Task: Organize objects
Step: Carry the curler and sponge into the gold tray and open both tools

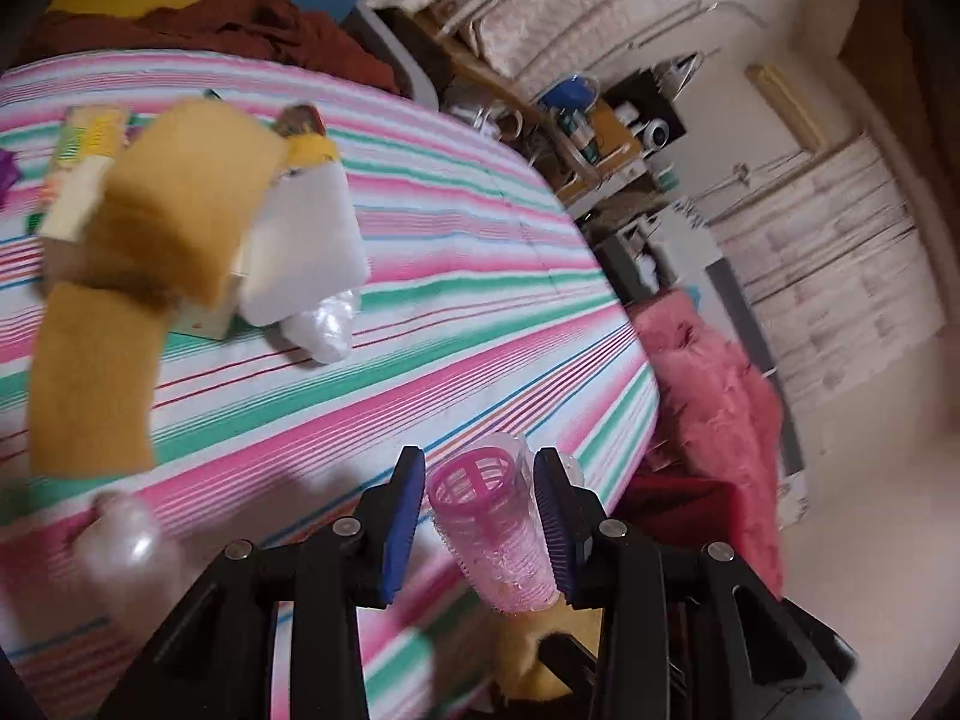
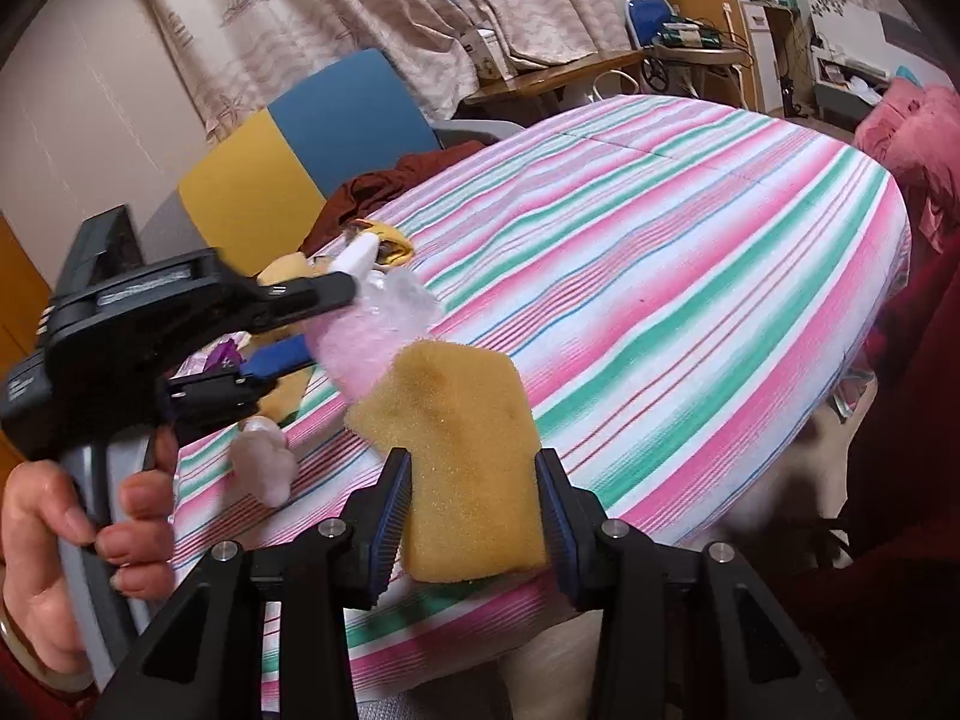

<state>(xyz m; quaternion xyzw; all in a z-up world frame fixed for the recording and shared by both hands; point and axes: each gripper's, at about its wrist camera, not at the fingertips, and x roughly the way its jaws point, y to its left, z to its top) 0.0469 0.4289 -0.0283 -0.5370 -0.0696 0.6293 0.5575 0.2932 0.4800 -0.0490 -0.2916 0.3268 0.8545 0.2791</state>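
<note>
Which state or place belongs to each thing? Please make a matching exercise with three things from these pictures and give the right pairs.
Things:
1. yellow sponge
2. pink hair roller
3. dark red cloth

States or places:
A. between the fingers of the left gripper
B. lying at the far edge of the striped bed, beside the blue and yellow chair
C. between the fingers of the right gripper

Pairs: 1-C, 2-A, 3-B

Loads of bare striped bedspread (image 2: 690,252) to the right of the white bag (image 1: 306,252), easy passage there. Left of the bag it's crowded: box (image 1: 78,180), yellow cloth (image 2: 393,243), brown cloth (image 2: 384,180) behind.
</note>
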